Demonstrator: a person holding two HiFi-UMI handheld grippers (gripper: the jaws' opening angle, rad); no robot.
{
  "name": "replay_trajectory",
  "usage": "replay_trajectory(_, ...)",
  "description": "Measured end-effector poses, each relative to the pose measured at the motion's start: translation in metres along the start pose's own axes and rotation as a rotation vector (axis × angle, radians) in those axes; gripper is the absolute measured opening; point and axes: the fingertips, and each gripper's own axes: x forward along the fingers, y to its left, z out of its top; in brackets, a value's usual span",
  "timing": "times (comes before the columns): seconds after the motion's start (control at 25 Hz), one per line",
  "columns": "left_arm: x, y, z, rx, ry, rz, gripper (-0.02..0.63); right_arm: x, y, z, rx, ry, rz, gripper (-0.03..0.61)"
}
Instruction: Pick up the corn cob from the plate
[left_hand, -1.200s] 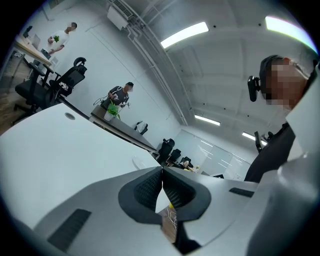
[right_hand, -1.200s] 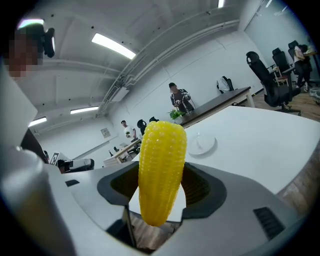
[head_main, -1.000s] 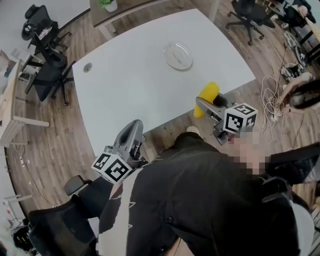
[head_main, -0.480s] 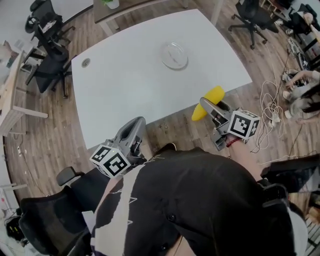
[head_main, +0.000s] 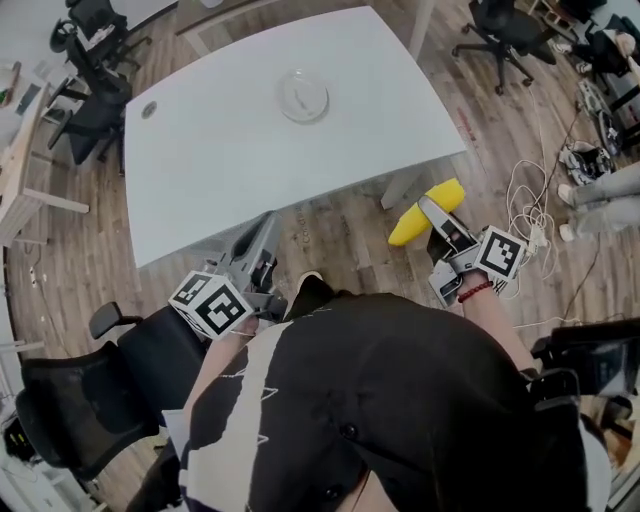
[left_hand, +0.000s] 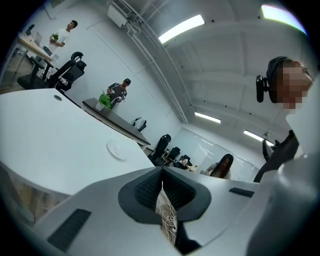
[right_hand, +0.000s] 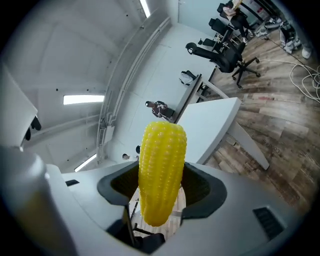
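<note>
A yellow corn cob (head_main: 425, 213) sits crosswise in my right gripper (head_main: 437, 212), out over the wooden floor just off the white table's (head_main: 200, 170) near right corner. In the right gripper view the corn cob (right_hand: 161, 170) stands between both dark pads, and the right gripper (right_hand: 160, 187) is shut on it. The clear glass plate (head_main: 303, 97) lies bare at the far side of the table. My left gripper (head_main: 266, 228) hangs below the table's near edge, shut with nothing in it; in its own view the left gripper (left_hand: 161, 176) shows its pads touching, with the plate (left_hand: 116, 149) far off.
Black office chairs stand at the far left (head_main: 95, 110), the far right (head_main: 505, 35) and close at the lower left (head_main: 110, 390). White cables (head_main: 535, 205) lie on the floor to the right, beside someone's legs (head_main: 605, 200). A table leg (head_main: 400, 185) drops near the corn.
Both grippers have drawn back from the table, which now sits farther up the view. The corn went from above the table's edge to over the floor, and the right gripper rolled.
</note>
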Motion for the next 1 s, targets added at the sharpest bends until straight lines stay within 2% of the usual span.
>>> replay_trajectory(0.2,0.001,-0.05,-0.034,-0.001,-0.014,0.042,0.015,-0.033,-0.015,0.017,0.067,0.026,0.044,0.264)
replay_trajectory(0.36,-0.015,-0.068,-0.065,-0.001,-0.04,0.104,0.015,-0.051,-0.021,0.022,0.136,0.027,0.121,0.264)
replay_trajectory(0.52,-0.027,-0.084,-0.093,-0.019,-0.085,0.153,0.015,-0.069,-0.026,0.018,0.131,0.074,0.168,0.264)
replay_trajectory(0.72,-0.032,-0.091,-0.103,-0.036,-0.105,0.187,0.015,-0.075,-0.026,0.013,0.123,0.123,0.183,0.264)
replay_trajectory(1.0,-0.033,-0.099,-0.1,-0.016,-0.106,0.191,0.015,-0.082,-0.026,0.013,0.135,0.118,0.192,0.264)
